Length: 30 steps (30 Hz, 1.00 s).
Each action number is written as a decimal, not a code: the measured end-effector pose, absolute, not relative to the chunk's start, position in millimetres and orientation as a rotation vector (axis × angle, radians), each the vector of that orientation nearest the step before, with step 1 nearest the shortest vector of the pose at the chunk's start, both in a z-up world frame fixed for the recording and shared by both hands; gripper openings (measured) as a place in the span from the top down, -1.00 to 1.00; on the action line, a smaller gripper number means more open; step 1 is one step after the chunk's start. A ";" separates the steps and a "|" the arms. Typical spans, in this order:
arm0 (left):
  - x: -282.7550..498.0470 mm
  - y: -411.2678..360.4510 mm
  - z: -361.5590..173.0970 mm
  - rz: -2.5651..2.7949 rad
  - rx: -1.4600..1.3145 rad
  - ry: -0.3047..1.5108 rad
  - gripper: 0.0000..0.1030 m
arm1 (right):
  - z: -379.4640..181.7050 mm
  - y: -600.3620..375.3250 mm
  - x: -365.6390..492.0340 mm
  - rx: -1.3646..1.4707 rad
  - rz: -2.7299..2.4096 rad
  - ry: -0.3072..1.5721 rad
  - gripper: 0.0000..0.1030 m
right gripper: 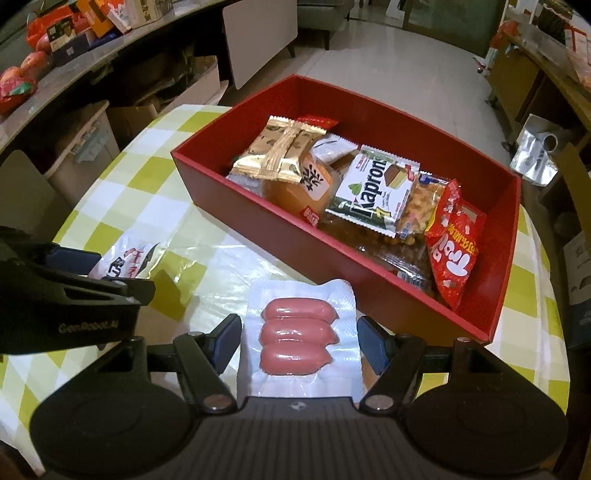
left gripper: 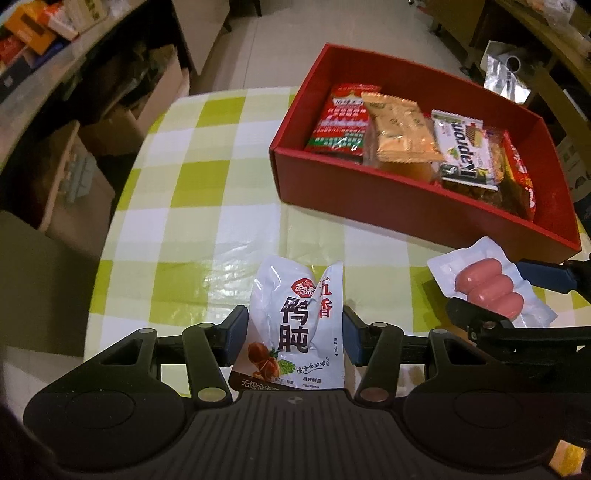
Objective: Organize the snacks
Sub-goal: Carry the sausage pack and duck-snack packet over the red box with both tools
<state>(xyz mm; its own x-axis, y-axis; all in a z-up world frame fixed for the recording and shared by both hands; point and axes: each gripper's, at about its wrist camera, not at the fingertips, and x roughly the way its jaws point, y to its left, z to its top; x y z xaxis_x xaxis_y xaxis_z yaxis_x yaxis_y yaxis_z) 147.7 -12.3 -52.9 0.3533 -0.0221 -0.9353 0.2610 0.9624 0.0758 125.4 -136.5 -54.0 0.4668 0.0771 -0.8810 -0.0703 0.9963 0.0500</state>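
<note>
Item 1, nearest in the left wrist view: left gripper, jaws closed on a white duck-gizzard pouch with black and red Chinese print. Both blue pads press the pouch's 2 side edges; the pouch stands upright between them, its top crumpled, above the green-and-white checked tablecloth.

Item 2, nearest in the right wrist view: right gripper, jaws clamped on a clear vacuum pack of 3 pink sausages. The pads meet the pack's left and right margins. The sausages lie crosswise, stacked 1 behind another. In the left wrist view the same pack appears at the right, just in front of the box's near wall.

Item 3, mid-distance: red cardboard box, open-topped, resting on the tablecloth and set at an angle to both cameras. Contents, left to right:
- 1 gold foil packet, lying over an orange packet
- 1 red-and-green packet beneath and behind the gold one
- 1 white Kaproni wafer pack
- clear packs of brown snacks
- 1 red packet leaning on the right wall

Item 4, far: tiled floor, shelving with boxes at left.
</note>
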 end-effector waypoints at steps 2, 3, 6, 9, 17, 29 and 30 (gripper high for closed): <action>145.8 -14.5 -49.9 -0.184 0.237 1.185 -0.17 | -51.4 -137.3 124.0 0.010 0.092 1.077 -0.49; 145.4 -15.3 -49.1 -0.183 0.241 1.180 -0.17 | -49.7 -137.7 123.2 0.011 0.091 1.073 -0.49; 144.9 -16.4 -46.1 -0.184 0.247 1.167 -0.17 | -45.2 -138.6 121.0 0.018 0.093 1.064 -0.49; 143.7 -16.7 -42.4 -0.189 0.244 1.158 -0.17 | -39.5 -139.5 118.1 0.027 0.095 1.051 -0.49; 139.5 -20.1 -31.1 -0.205 0.241 1.123 -0.17 | -25.0 -143.1 114.1 0.053 0.095 1.016 -0.49; 141.8 -30.2 -16.9 -0.213 0.232 1.075 -0.18 | -10.5 -158.6 114.0 0.105 0.070 0.972 -0.49; 142.1 -31.7 -15.6 -0.213 0.233 1.069 -0.18 | -9.1 -160.4 114.1 0.110 0.067 0.967 -0.49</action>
